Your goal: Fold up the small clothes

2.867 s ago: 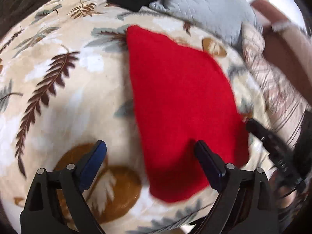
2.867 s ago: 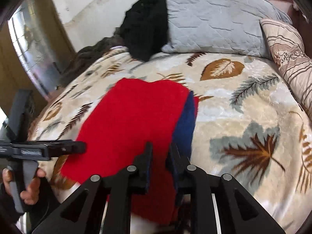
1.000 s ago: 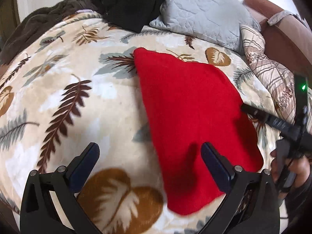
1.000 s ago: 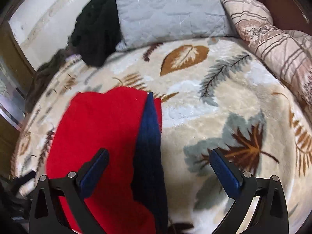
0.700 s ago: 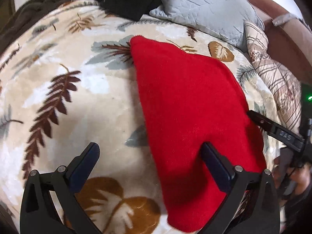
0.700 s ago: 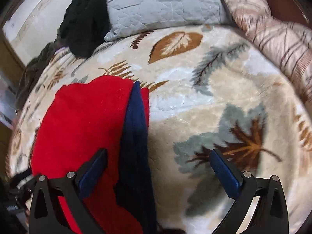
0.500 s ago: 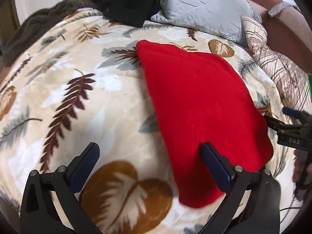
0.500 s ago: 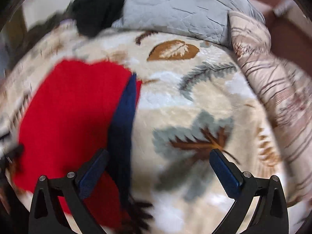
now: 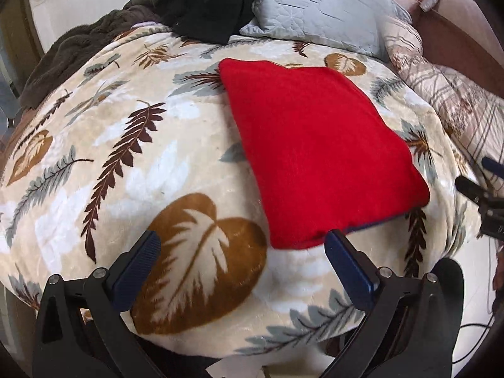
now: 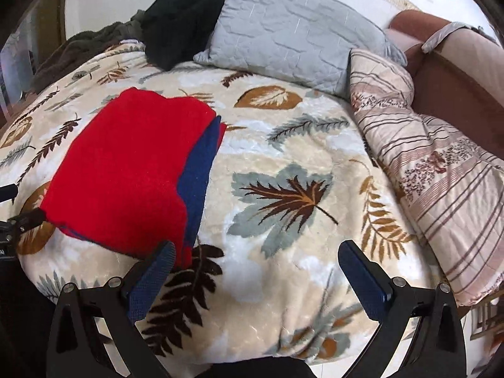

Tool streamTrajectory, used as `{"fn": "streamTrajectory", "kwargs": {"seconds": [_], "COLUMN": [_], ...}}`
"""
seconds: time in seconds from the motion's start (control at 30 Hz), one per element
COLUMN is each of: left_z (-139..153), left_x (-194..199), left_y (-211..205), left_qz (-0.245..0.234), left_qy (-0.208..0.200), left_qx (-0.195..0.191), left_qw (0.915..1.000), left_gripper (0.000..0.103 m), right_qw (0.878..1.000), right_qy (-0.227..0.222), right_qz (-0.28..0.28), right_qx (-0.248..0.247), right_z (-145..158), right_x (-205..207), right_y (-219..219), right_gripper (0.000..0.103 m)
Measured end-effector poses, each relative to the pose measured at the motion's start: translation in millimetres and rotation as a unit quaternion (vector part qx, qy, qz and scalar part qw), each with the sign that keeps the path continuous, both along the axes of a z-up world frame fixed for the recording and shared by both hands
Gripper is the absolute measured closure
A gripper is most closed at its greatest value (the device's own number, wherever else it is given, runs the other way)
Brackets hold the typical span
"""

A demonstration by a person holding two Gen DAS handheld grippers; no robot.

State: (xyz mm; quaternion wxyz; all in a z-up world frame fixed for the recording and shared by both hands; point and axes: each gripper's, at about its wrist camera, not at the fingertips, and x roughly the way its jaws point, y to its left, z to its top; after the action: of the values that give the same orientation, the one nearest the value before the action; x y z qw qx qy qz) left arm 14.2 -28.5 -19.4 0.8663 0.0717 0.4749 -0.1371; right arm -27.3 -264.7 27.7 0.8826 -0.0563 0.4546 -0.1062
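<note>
A folded red garment [image 9: 315, 145] with a dark blue underlayer lies flat on the leaf-patterned blanket [image 9: 126, 163]. In the right wrist view the red garment [image 10: 126, 170] shows a blue strip along its right edge. My left gripper [image 9: 242, 258] is open and empty, hovering near the bed's front edge, just short of the garment's near corner. My right gripper [image 10: 256, 271] is open and empty, above the blanket to the right of the garment. The right gripper's tips also show at the right edge of the left wrist view [image 9: 482, 186].
A grey quilted pillow [image 10: 289, 34] and black clothing [image 10: 182, 12] lie at the bed's head. A striped beige quilt [image 10: 441, 163] is bunched on the right, beside a brown headboard or sofa [image 10: 456, 72]. A dark brown throw [image 9: 82, 47] lies at the far left.
My right gripper has opened, let go of the garment and drawn back to the right. Both grippers have pulled back toward the bed's near edge; the garment lies still.
</note>
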Motion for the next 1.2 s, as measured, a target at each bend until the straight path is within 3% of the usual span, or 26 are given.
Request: {"fn": "streamTrajectory", "kwargs": {"seconds": [0.47,0.73,1.2], "left_z": [11,21,15], "left_x": [-31,-46,-43], "left_y": [-27,-45,-48], "left_qz": [-0.047,-0.071,-0.064], "left_qy": [-0.015,-0.053,-0.024], "left_qx": [0.006,0.017,0.015], "left_qw": [0.9988,0.9959,0.9976], "left_gripper": [0.0,0.0,0.0], "right_qw": [0.999,0.999,0.998], "right_qy": [-0.007,-0.006,-0.007], "right_qz": [-0.022,-0.032,-0.041], "right_qx": [0.034,0.043,0.048], "right_z": [0,0,1], "right_x": [-18,-20,-24], "right_y": [-5,-9,-16], "right_gripper": [0.0,0.0,0.0]}}
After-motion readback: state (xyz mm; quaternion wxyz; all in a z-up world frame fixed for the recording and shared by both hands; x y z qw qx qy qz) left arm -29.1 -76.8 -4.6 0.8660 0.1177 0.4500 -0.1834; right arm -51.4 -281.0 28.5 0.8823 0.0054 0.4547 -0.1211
